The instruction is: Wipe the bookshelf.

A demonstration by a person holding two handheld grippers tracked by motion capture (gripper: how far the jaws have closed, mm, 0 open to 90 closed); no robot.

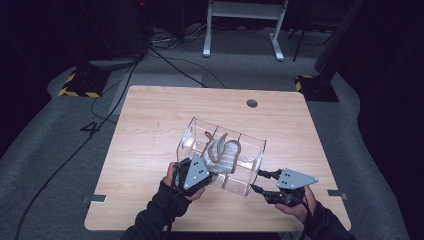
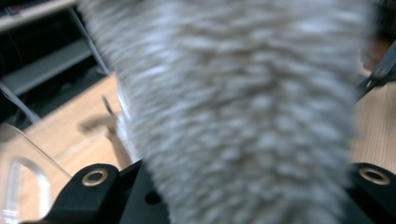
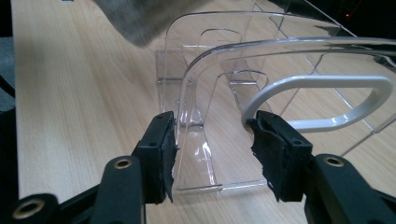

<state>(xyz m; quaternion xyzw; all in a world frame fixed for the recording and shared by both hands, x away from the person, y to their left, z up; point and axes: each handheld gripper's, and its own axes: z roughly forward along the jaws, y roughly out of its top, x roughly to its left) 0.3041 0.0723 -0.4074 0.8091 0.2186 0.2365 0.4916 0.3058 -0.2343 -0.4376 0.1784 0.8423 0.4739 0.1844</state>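
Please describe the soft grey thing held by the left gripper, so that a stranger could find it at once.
On the wooden table stands a clear plastic box with dividers. At its near left corner the left gripper holds a fuzzy grey cloth item with brown loops on top. It is the one soft, opaque thing there.

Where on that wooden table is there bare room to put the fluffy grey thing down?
The table is bare along its far edge, around the small round hole, and down its left side beside the clear plastic box. It is crowded at the near middle, where the grey fluffy cloth, the left hand-held gripper and the right hand-held gripper meet the box.
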